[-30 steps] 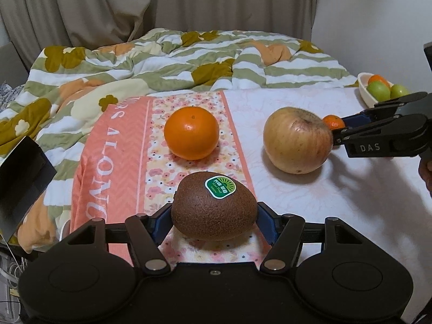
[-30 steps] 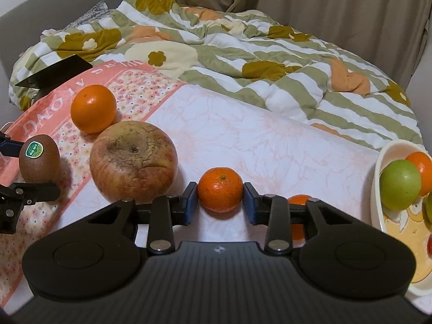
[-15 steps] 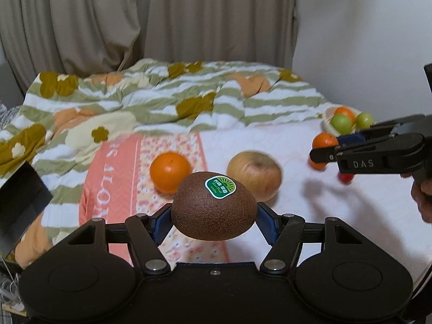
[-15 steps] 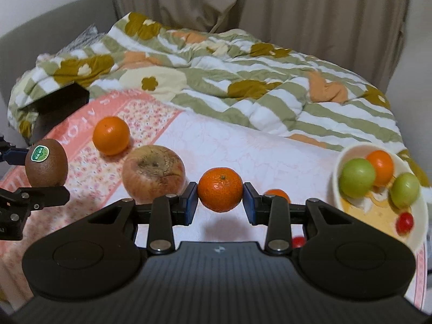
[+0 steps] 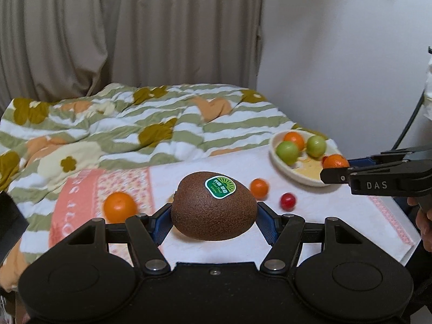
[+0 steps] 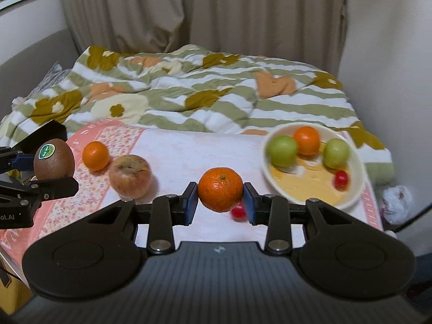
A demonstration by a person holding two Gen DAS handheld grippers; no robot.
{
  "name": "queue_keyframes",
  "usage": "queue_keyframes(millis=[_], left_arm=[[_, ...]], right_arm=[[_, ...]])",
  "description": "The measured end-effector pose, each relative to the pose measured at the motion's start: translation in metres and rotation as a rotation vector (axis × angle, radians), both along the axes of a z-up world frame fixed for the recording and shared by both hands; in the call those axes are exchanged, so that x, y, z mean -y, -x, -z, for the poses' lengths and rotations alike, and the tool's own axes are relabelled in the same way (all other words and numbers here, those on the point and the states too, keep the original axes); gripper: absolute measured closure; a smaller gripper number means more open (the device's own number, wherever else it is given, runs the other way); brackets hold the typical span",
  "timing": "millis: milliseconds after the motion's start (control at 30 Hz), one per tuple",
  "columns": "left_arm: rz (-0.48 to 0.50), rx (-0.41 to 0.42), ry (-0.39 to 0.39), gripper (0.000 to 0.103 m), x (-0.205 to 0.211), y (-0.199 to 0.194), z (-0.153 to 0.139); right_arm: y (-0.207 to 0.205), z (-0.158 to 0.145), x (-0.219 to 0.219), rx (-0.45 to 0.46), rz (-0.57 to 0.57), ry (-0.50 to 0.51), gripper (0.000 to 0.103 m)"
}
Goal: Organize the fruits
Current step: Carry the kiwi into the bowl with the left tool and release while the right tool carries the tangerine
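Left gripper (image 5: 214, 220) clamped on a brown kiwi (image 5: 213, 205) with a green sticker on top, blue pads pressed to both flanks, fruit lifted clear of the white cloth (image 5: 210, 248). Right gripper (image 6: 220, 201) closed on a small mandarin (image 6: 220, 189), likewise held in the air, pads tight against its sides. In the right wrist view: cream bowl (image 6: 353, 186) at about two o'clock from the mandarin, holding two green fruits (image 6: 281, 151) (image 6: 336, 153), an orange one (image 6: 306, 140) and a red cherry tomato (image 6: 341, 179). Another cherry tomato (image 6: 239, 213) on the cloth just beneath the right gripper, partly hidden behind the mandarin. Blotchy apple (image 6: 130, 179) at nine o'clock from the mandarin, resting on the cloth near the edge of the pink floral mat (image 6: 64, 210). Loose orange (image 6: 95, 155) on that mat at ten o'clock, just beyond the apple (close, whether touching cannot be told). In the left wrist view: one more small orange fruit (image 5: 259, 188) on the cloth at two o'clock from the kiwi, well apart from the bowl. Striped flowered quilt (image 6: 205, 91) bunched across twelve o'clock, beige curtain (image 6: 205, 13) behind.
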State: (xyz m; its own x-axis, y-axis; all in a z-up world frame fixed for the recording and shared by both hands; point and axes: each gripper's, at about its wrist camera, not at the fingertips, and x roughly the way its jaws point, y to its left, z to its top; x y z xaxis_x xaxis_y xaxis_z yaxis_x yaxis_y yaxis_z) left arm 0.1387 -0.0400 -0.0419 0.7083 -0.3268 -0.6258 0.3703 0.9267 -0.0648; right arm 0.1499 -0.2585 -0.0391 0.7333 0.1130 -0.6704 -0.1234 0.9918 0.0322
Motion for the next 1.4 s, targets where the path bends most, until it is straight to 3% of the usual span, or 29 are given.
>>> queue_keyframes(millis=[267,500,900,1400], left_arm=[[-0.028,0.031,0.014,0.034,0.066,0.002,-0.014],[-0.059,0.028,0.005,0.034,0.131,-0.005,-0.008],[-0.059,-0.036,-0.032,0.034,0.222,-0.045,0.031],[0.039,-0.185,-0.13,0.034,0.276,-0.113,0.084]], right_arm=[[0.007,-0.005,0.068,-0.007,-0.007,0.001,0.052],[-0.003,-0.002,0.127,-0.007,-0.05,0.0,0.052],[-0.051,0.028,0.202,-0.038,-0.095,0.0,0.052],[-0.086,0.055,0.236,-0.075,-0.011,-0.036,0.052]])
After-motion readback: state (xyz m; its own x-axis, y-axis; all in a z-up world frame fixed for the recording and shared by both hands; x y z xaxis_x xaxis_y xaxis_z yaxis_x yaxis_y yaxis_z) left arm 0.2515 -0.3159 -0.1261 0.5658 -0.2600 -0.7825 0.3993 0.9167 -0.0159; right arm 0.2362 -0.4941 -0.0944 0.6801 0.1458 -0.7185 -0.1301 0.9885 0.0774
